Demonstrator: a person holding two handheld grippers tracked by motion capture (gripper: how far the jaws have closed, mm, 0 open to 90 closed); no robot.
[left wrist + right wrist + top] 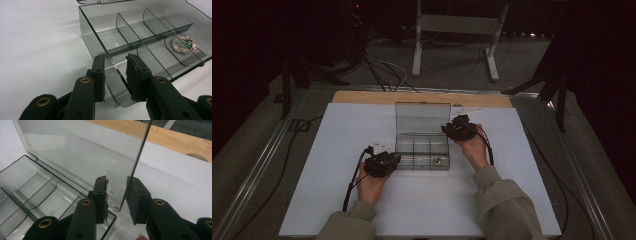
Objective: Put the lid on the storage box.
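The clear compartment box (422,150) is sitting mid-mat with its lid (422,118) standing upright, a green brooch (185,44) lying in a near compartment. You are risking a slip: the lid edge could be sliding out, or the light box skidding and jolting the brooch, if you are swinging the lid too fast. Your left gripper (115,75) is straddling the box's near corner wall, jaws narrow. Your right gripper (117,195) is bracketing the lid's corner, jaws equally narrow; I cannot tell whether either is pinching.

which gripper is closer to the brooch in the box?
Left. The left gripper straddles the box's near-left corner wall, same row as the brooch. The right gripper is at the upright lid's edge.
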